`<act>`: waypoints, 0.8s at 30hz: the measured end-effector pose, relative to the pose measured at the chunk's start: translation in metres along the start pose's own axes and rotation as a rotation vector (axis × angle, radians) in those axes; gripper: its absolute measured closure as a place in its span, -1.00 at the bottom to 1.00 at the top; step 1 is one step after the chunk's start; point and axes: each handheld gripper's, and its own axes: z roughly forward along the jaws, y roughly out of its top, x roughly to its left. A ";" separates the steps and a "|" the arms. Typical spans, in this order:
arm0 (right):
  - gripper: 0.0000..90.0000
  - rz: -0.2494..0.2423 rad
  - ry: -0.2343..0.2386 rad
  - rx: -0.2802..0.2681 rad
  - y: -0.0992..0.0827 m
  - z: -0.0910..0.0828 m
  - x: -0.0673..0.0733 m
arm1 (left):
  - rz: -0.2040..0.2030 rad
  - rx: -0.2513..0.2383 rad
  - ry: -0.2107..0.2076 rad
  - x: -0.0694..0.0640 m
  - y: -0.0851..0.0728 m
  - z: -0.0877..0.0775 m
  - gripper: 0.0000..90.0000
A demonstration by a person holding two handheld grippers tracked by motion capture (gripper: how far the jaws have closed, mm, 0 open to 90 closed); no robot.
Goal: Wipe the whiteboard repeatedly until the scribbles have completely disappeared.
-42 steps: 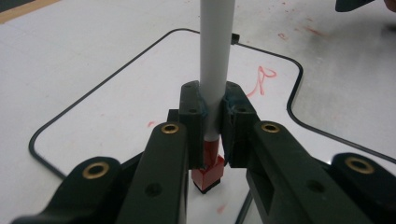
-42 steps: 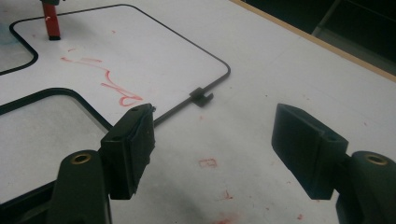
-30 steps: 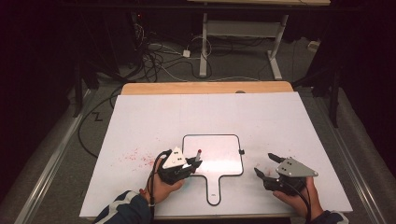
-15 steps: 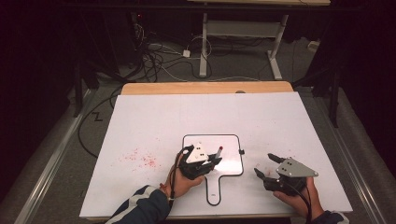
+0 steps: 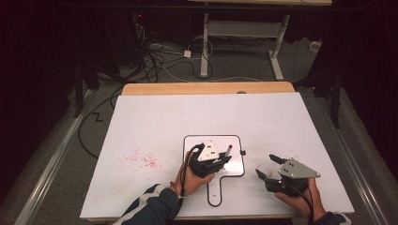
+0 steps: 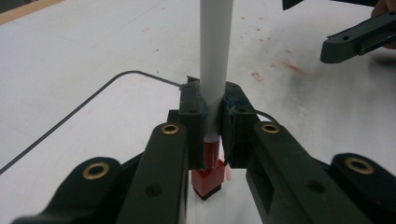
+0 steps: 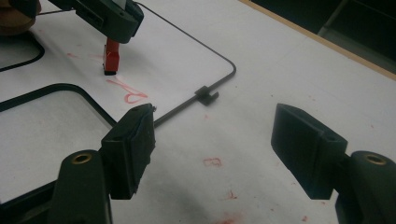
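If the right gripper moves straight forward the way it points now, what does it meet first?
Probably the thin black rim of the small whiteboard, near its little clip. The right gripper is open and aimed across bare table there; the left gripper with the red marker lies off to the side. Depth is uncertain.

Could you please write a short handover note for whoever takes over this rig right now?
Left gripper: shut on the marker, held upright with its red end down over the small whiteboard.
Right gripper: open, holding nothing, apart to the right of the board.
Done: a red mark is on the board near the marker's end.
Left: whether more writing is needed cannot be told; red smudges lie on the table.
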 end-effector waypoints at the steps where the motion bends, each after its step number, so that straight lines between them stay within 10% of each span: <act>1: -0.31 0.001 0.001 -0.001 0.000 0.000 0.000 | -0.005 -0.001 -0.004 0.002 -0.002 -0.002 0.75; 16: -0.31 -0.001 -0.005 -0.004 0.000 -0.001 -0.001 | -0.069 -0.014 0.005 0.016 -0.011 -0.015 0.75; 24: -0.31 -0.002 -0.005 0.001 0.000 -0.001 0.000 | 0.004 0.006 -0.007 0.006 -0.015 -0.026 0.75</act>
